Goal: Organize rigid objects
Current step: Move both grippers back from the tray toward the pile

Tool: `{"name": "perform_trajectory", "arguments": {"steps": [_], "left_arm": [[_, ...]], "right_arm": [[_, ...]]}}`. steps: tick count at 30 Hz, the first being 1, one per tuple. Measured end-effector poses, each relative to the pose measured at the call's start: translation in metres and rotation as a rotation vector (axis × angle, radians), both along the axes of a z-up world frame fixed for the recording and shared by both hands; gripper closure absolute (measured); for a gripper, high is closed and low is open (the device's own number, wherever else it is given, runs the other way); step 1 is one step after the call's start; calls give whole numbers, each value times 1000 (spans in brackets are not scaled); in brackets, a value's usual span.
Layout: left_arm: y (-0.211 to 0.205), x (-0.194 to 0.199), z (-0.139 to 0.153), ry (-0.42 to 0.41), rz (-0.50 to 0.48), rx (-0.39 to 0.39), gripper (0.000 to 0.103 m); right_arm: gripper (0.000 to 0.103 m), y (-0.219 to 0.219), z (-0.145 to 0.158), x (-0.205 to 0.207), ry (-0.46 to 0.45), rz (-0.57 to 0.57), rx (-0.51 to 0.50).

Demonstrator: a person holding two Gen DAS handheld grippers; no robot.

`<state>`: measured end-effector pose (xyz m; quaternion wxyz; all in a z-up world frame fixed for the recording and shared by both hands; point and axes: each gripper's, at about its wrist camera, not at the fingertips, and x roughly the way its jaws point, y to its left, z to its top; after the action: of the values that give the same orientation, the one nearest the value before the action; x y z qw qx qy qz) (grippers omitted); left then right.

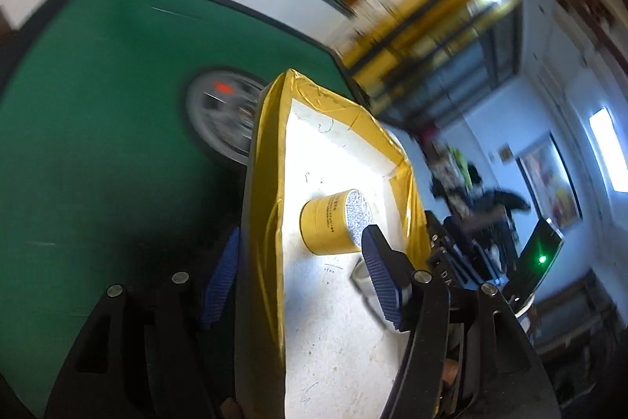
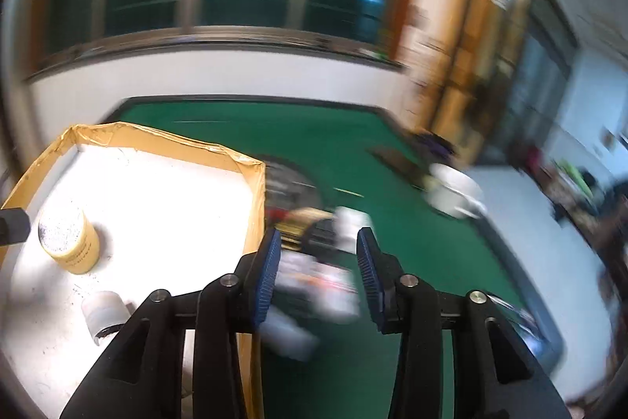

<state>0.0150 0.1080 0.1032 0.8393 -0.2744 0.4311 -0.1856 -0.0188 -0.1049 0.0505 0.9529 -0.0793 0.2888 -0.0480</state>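
Observation:
A white foam box (image 1: pixel 333 340) with yellow-taped rim stands on the green table; it also shows in the right wrist view (image 2: pixel 157 207). Inside lie a yellow can (image 1: pixel 333 224) with a silvery lid, also seen from the right (image 2: pixel 68 242), and a small white jar (image 1: pixel 371 285), also seen from the right (image 2: pixel 104 311). My left gripper (image 1: pixel 300 285) is open, straddling the box's left wall. My right gripper (image 2: pixel 318 273) is open above blurred white objects (image 2: pixel 314 285) on the table, right of the box.
A round silver dish with a red mark (image 1: pixel 223 116) lies on the green table (image 1: pixel 98 144) behind the box. A white bowl-like object (image 2: pixel 455 195) sits at the table's right edge. A wall and windows stand behind; a room with a laptop (image 1: pixel 537 262) lies to the right.

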Motion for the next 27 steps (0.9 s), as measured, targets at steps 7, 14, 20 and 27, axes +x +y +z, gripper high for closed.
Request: {"name": "perform_trajectory", "arguments": {"steps": [7,14,20,27], "left_arm": [[-139,37,-27,48,-167,114,39],[-189,55,-48,59,-142,210,39],[-226,75,-78,73,-125,233,39],[-237,72,-67,12,-115,321,39]], "right_arm": [[61,-128,-28,11,62,-166,-46],[61,-189,-69,44,155,-122,-3],[61,-207,-78,76,142,-75,-120],[59,-226,-85,113,120,-93,-140]]}}
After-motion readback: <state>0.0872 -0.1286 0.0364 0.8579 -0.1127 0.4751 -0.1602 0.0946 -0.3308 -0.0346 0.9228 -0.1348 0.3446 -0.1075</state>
